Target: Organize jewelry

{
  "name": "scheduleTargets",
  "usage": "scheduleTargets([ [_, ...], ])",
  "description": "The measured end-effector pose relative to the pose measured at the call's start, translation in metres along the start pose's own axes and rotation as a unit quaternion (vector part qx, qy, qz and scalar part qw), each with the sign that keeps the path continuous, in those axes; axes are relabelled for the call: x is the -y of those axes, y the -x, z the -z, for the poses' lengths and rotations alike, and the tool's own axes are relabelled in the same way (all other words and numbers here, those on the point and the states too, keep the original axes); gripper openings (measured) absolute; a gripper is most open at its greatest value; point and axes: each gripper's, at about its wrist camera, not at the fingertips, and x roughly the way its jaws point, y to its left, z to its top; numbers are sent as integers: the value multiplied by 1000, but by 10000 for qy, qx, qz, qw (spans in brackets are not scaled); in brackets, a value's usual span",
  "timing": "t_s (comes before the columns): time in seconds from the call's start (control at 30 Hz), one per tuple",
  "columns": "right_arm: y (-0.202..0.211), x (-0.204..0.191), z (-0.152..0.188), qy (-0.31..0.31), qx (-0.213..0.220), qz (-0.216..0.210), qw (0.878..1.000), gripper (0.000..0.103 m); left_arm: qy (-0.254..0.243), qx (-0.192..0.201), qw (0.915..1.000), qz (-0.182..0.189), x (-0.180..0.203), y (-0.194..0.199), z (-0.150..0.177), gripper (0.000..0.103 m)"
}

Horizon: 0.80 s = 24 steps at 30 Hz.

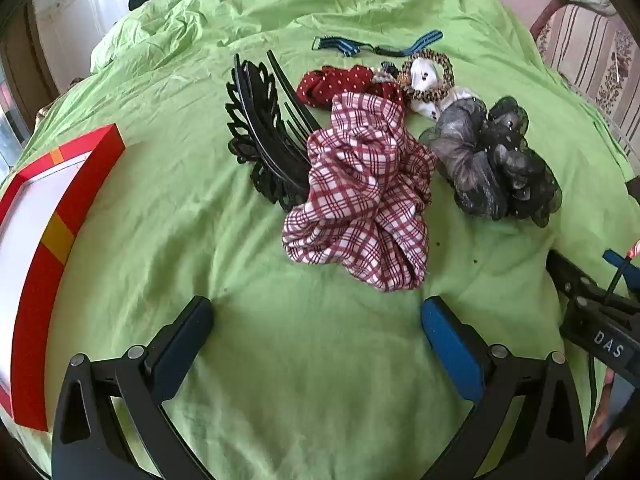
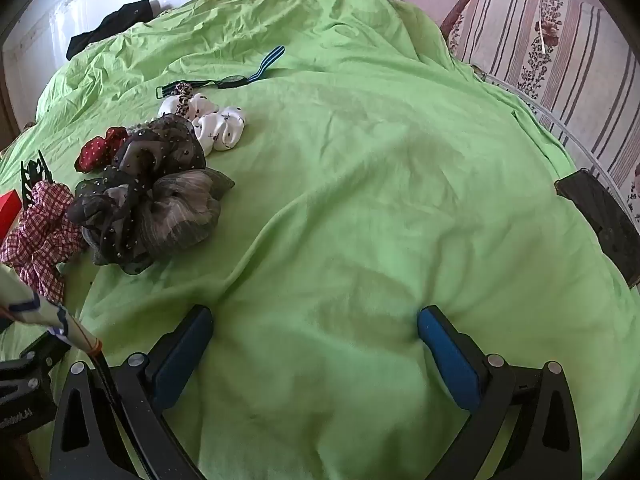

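Hair accessories lie in a heap on a green bedsheet (image 1: 160,208). Nearest my left gripper (image 1: 316,312) is a red-and-white plaid scrunchie (image 1: 360,200), just ahead of the open, empty jaws. Left of it stands a black hair claw (image 1: 260,136). A grey-black sheer scrunchie (image 1: 492,164) lies to the right, and a red dotted scrunchie (image 1: 340,84), a leopard hair tie (image 1: 430,74) on a white scrunchie and a blue-striped watch (image 1: 380,46) lie behind. My right gripper (image 2: 316,320) hovers open over bare sheet, with the sheer scrunchie (image 2: 152,200) off to its left.
A red box (image 1: 44,240) with a white inside lies open at the left edge. The right gripper's body (image 1: 596,320) shows at the right of the left wrist view. A dark flat object (image 2: 600,220) sits at the sheet's right edge. Striped bedding (image 2: 540,48) and black cloth (image 2: 108,28) lie beyond.
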Motion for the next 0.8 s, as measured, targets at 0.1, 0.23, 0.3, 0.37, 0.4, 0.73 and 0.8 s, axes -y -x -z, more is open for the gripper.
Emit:
scheduleTargets([
  [0.1, 1, -1, 1, 8, -24, 6, 10000, 103, -59, -90, 9999, 26, -2, 1, -2, 103],
  [0.23, -6, 4, -7, 37, -324, -77, 9994, 103, 154, -46, 9999, 41, -2, 24, 6, 103],
  [0.3, -7, 4, -10, -7, -530, -76, 9986, 103, 278, 124, 9995, 86, -9, 38, 17, 103],
  [0.37, -7, 2, -10, 55, -602, -37, 9982, 103, 342, 305, 9989, 96, -13, 56, 24, 103],
  [0.4, -4, 1, -8, 73, -580, -25, 9983, 103, 385, 407, 9984, 87, -15, 66, 27, 103],
  [0.73, 51, -4, 23, 47, -313, 67, 9995, 102, 614, 1024, 9928, 88, -45, 140, 34, 103],
  [0.8, 67, -4, 26, -41, -204, 20, 9998, 102, 614, 1128, 9917, 44, -45, 153, 35, 103],
])
